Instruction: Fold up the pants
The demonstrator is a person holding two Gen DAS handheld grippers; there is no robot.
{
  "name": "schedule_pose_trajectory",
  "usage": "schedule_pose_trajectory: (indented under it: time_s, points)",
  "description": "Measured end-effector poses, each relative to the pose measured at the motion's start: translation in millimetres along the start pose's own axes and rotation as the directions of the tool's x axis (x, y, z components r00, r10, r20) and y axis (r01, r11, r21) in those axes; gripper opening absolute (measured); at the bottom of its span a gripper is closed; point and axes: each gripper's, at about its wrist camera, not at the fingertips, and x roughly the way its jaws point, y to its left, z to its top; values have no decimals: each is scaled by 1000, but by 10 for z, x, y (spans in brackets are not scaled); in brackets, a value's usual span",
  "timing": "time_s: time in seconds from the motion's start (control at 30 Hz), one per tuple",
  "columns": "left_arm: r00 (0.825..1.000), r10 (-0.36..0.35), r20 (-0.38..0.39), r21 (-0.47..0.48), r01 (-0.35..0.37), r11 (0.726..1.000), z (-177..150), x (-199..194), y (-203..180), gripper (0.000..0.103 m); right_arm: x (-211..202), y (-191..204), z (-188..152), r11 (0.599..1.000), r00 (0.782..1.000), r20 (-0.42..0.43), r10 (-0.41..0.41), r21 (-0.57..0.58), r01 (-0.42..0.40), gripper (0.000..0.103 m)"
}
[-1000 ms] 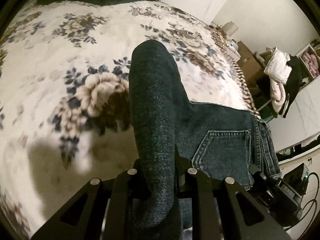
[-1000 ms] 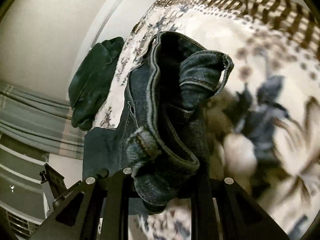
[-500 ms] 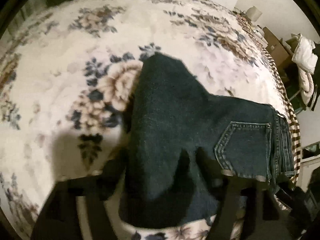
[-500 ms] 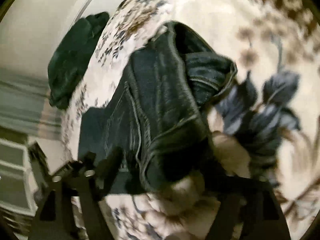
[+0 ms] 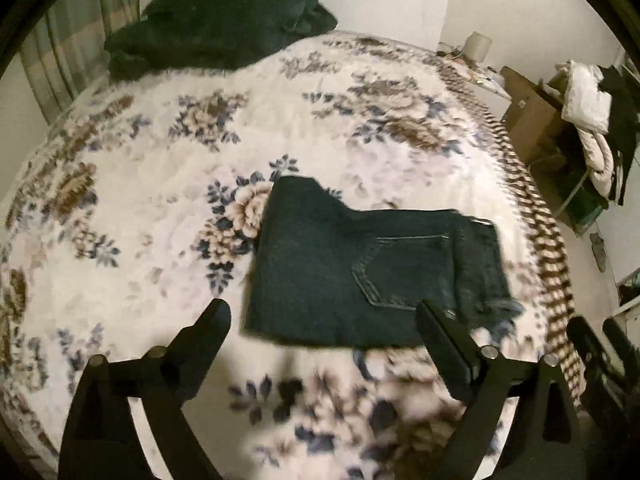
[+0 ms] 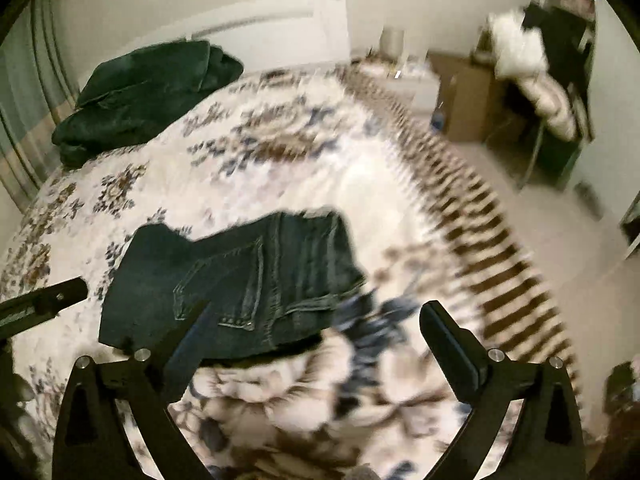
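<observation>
both grippers hang above the bed, jaws spread wide with nothing between them, having just been opening: the left gripper [image 5: 322, 322] over the near edge of the folded dark blue denim pants [image 5: 360, 264], the right gripper [image 6: 316, 322] by their waistband end. the pants lie flat in a compact bundle on the white floral fleece blanket [image 5: 160, 208], back pocket up. to finish well, i'd judge it best to lift clear straight up so no finger snags the loose waistband corner. open blanket lies all round; the dark green bundle [image 5: 216, 24] sits well apart by the headboard, and the bed's striped edge [image 5: 532, 216] runs near the pants' waistband side.
</observation>
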Motion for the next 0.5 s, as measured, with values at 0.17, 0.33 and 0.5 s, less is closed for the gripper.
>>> schedule_pose_trajectory:
  time_s: [0.17,0.33,0.5]
  points:
    - [998,25,52,-3,-25,1000,-129,-905,-199,96,-939,-207,122,1000,999,36,7,-4,-6,103]
    - [990,81,115,1,-81,997,-310,-1898,-422,96,-1995,-415,220,999,998,57,32,-5,-32,103]
    - [978,108,177,3,-110,994,-520,-2888,-666,96,-3222,-617,302,998,991,122,51,-37,-47,103]
